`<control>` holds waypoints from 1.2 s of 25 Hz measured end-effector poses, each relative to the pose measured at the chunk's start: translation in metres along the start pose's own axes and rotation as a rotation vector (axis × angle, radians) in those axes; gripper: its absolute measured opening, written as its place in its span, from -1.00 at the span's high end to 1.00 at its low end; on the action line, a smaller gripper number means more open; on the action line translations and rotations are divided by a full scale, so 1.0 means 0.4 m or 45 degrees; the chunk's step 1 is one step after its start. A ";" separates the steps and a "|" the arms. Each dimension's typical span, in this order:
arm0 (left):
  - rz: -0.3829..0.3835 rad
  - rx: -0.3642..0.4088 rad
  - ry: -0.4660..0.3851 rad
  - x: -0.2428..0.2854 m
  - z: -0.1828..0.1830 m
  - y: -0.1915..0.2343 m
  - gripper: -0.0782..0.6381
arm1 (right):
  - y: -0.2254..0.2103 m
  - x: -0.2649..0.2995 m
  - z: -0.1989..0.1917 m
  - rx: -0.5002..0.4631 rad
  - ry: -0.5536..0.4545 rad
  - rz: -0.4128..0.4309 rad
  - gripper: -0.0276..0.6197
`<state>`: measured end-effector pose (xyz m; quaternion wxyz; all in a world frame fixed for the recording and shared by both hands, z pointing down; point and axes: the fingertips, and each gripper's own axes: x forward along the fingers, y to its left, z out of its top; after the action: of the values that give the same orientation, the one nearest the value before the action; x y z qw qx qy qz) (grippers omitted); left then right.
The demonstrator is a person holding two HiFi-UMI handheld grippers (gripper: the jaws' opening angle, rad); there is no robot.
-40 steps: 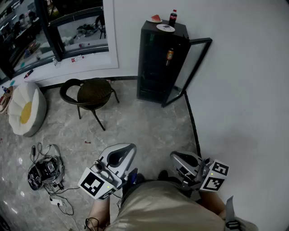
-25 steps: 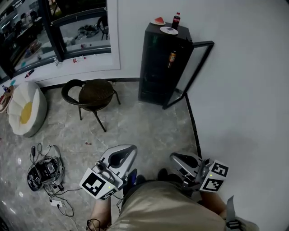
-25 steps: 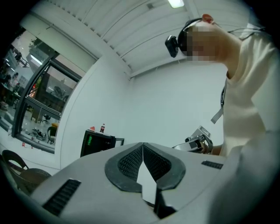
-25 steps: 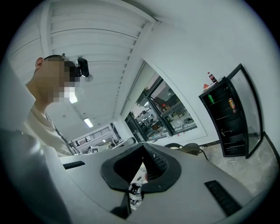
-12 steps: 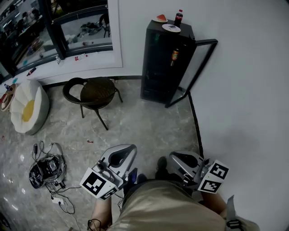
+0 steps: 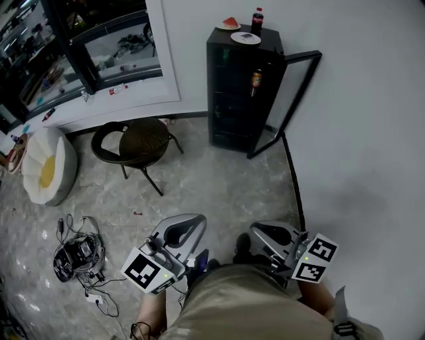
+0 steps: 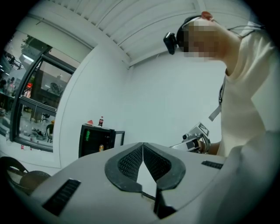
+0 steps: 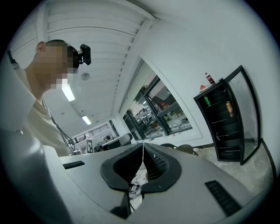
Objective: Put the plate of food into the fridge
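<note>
Black fridge [image 6: 242, 86] stands across floor, door [image 6: 295, 93] swung wide. Plate of food [image 6: 229, 25], red slice on it, sits at back left corner of fridge top, far ahead and well apart from both claws. Left gripper [image 6: 192, 222] pressed together, nothing between jaws. Right gripper [image 6: 257, 230] same, empty. Versus moment ago: jaws unchanged, plates unmoved. Count: two plates, second plate [image 6: 246, 38] near front edge. One bottle [image 6: 256, 20] at back edge, one orange can [image 6: 255, 81] inside, one chair [image 6: 136, 143].

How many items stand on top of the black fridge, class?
3: red food slice back left, dark bottle beside it, plate in front; none seems hidden.
</note>
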<state>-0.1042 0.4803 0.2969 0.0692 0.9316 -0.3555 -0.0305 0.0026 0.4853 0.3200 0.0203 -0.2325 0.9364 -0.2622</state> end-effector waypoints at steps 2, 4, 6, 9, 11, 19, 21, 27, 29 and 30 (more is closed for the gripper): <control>-0.017 0.018 0.007 0.045 0.011 -0.001 0.76 | -0.029 -0.004 0.022 0.012 -0.009 0.018 0.85; -0.014 0.040 0.026 0.087 0.017 0.000 0.76 | -0.058 -0.012 0.047 0.013 -0.026 0.028 0.85; 0.008 0.075 0.060 0.124 0.015 0.006 0.76 | -0.089 -0.027 0.079 0.007 -0.071 0.009 0.85; 0.043 0.108 0.113 0.177 0.009 0.015 0.76 | -0.134 -0.053 0.128 -0.037 -0.126 -0.029 0.85; 0.061 0.094 0.114 0.213 0.012 0.022 0.76 | -0.162 -0.063 0.149 -0.114 -0.112 -0.045 0.85; 0.117 0.118 0.132 0.372 0.037 0.030 0.76 | -0.281 -0.104 0.203 -0.352 -0.030 -0.078 0.85; 0.125 0.133 0.146 0.412 0.037 0.029 0.76 | -0.316 -0.118 0.215 -0.345 -0.031 -0.062 0.85; 0.158 0.205 0.195 0.475 0.040 0.025 0.76 | -0.392 -0.136 0.240 -0.303 -0.031 -0.080 0.85; 0.175 0.194 0.204 0.483 0.035 0.038 0.76 | -0.408 -0.130 0.247 -0.288 -0.040 -0.090 0.85; 0.179 0.193 0.198 0.487 0.034 0.043 0.76 | -0.414 -0.125 0.248 -0.280 -0.045 -0.091 0.85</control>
<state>0.0281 0.3364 0.2845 0.0278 0.9065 -0.4148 0.0738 0.1335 0.3351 0.3131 0.0017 -0.2712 0.9501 -0.1544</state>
